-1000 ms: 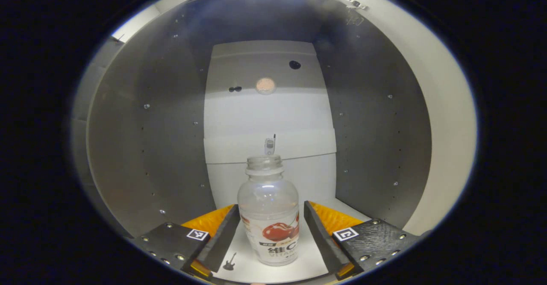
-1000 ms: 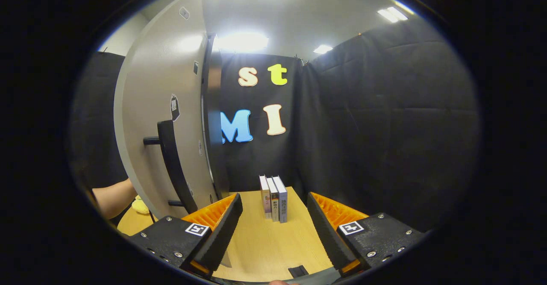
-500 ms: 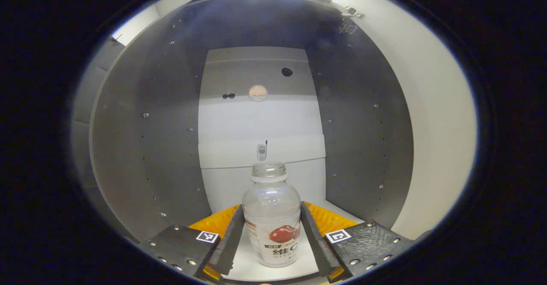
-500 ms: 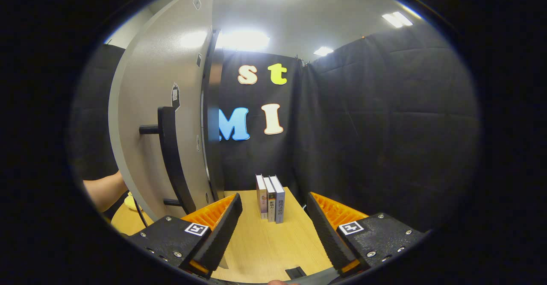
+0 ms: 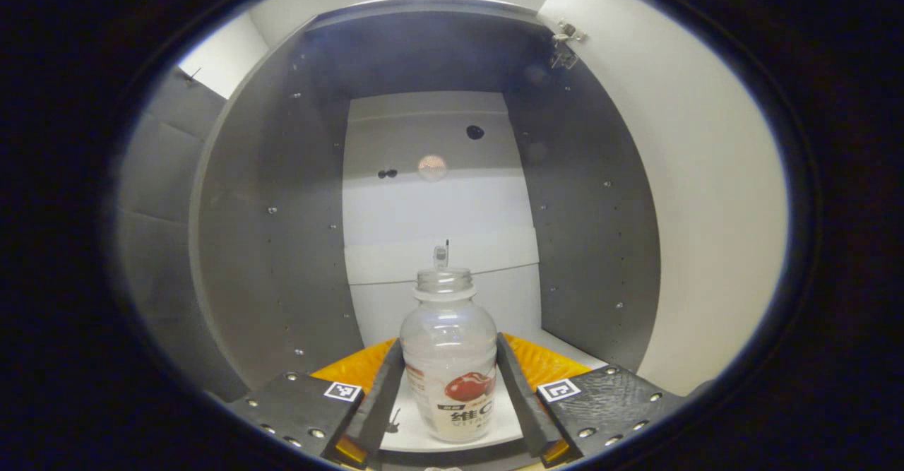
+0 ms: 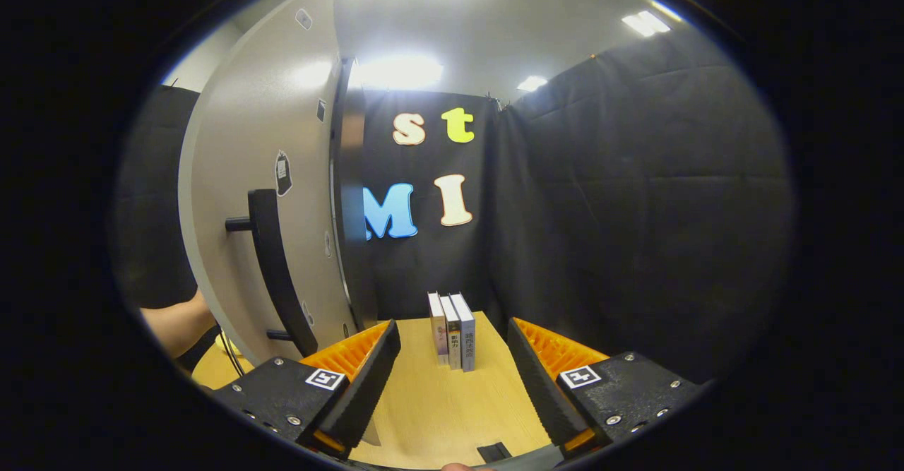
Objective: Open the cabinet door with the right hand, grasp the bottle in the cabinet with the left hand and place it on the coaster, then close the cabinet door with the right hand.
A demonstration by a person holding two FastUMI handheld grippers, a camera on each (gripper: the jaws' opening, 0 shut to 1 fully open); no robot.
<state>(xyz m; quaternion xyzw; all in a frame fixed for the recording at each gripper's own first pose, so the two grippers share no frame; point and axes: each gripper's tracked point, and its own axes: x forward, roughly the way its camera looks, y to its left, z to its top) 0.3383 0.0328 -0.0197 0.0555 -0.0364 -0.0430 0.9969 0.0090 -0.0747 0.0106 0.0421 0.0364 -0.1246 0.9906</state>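
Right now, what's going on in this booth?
The left tongs are shut on the clear plastic bottle with the cherry label, which stands upright inside the grey cabinet. The grey cabinet door with its black bar handle stands open. The right tongs are open, holding nothing, above the wooden table.

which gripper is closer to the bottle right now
Left. The left gripper has its jaws closed on the bottle inside the cabinet. The right gripper is outside, open over the table beside the open door.

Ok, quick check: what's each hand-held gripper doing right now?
Left hand-held gripper: shut on the bottle, both fingers against its sides, inside the cabinet.
Right hand-held gripper: open, holding nothing.
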